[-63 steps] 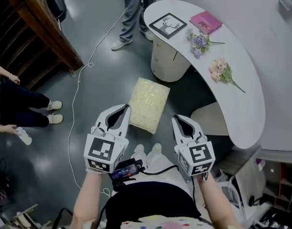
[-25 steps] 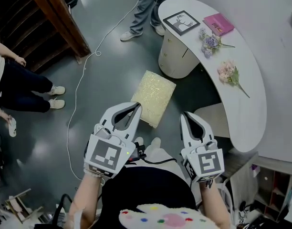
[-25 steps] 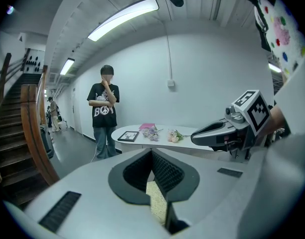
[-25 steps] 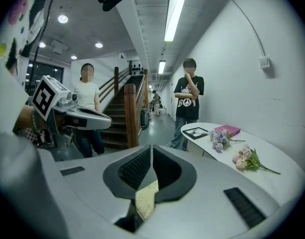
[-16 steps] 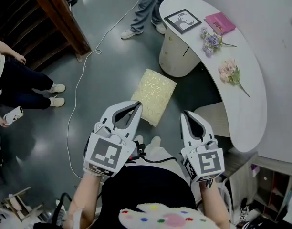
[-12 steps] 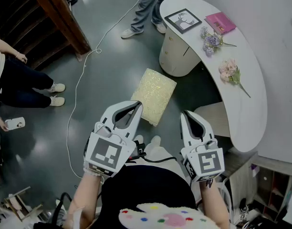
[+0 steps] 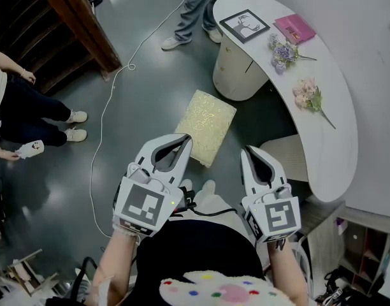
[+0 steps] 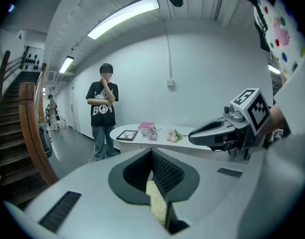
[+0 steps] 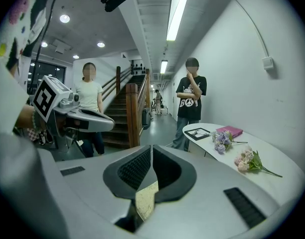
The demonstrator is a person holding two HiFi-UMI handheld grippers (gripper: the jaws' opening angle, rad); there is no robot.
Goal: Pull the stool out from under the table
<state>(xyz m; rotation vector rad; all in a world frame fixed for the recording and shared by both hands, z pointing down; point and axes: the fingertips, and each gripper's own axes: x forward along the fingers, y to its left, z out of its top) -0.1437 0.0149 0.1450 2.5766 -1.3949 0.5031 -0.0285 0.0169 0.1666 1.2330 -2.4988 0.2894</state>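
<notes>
The pale yellow, nubbly, rectangular stool (image 7: 204, 127) is seen standing on the dark grey floor (image 7: 137, 94), out in the open and clear of the white curved desk (image 7: 338, 142). It is set near the desk's round white pedestal (image 7: 236, 75) but apart from it.

The left gripper (image 7: 185, 139) is held above the stool's near corner. Its jaws are pressed together with nothing between them, and a strip of the stool's fabric is glimpsed past them in the left gripper view. The right gripper (image 7: 249, 152) is held beside it, between the stool and the desk. Its jaws are likewise closed on nothing.

On the desk are laid a black-framed picture (image 7: 245, 25), a pink book (image 7: 294, 28), a bunch of purple flowers (image 7: 284, 53) and a bunch of pink flowers (image 7: 308, 94).

A white cable (image 7: 111, 110) is trailed across the floor to the left of the stool. Beyond it a brown wooden staircase (image 7: 74, 24) is seen. A person in blue jeans (image 7: 196, 2) stands by the far end of the desk, and another in dark trousers (image 7: 29, 116) stands at the left edge.
</notes>
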